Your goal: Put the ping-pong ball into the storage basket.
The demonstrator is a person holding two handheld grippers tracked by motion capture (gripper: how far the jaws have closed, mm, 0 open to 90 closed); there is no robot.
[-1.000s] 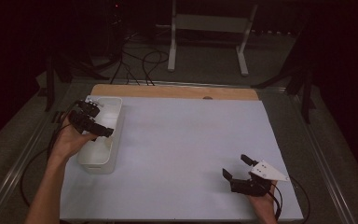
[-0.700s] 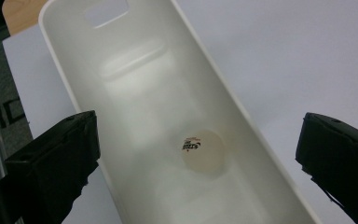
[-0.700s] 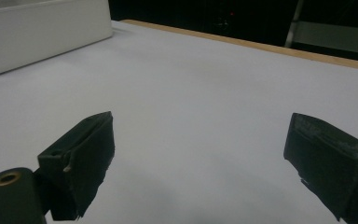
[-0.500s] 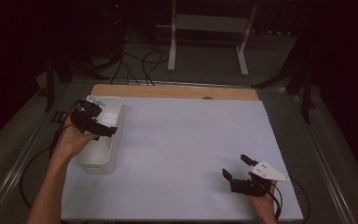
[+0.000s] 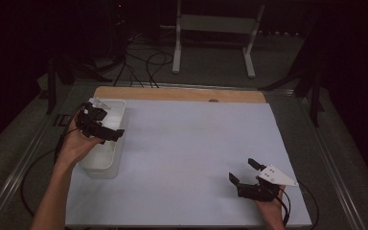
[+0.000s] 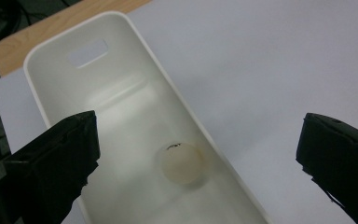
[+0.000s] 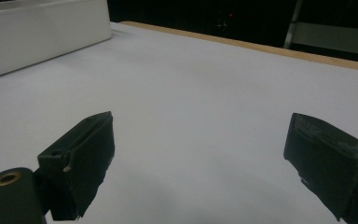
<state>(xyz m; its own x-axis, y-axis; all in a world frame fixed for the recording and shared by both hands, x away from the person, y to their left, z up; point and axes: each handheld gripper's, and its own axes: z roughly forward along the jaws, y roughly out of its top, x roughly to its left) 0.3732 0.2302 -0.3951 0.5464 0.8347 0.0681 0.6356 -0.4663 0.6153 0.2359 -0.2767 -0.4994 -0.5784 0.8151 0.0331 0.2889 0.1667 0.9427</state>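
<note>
A white oblong bin [image 5: 96, 160] stands at the table's left side. In the left gripper view a pale round ball [image 6: 182, 162] lies on the floor of the bin [image 6: 121, 93]. My left gripper [image 5: 106, 124] hovers over the bin's far half, and in its own view the left gripper [image 6: 198, 140] is open wide with nothing between the jaws. At the near right my right gripper [image 5: 242, 170] rests low on the white table cover. The right gripper [image 7: 200, 149] is open and empty.
The white cover [image 5: 196, 143] spans most of the table, with a wooden strip [image 5: 182, 94] along the far edge. The bin's side [image 7: 42, 28] shows far off in the right gripper view. Cables and a metal stand [image 5: 211, 28] lie on the floor beyond the table.
My left gripper has edged very slightly to the right over the bin. The right gripper has stayed where it was.
</note>
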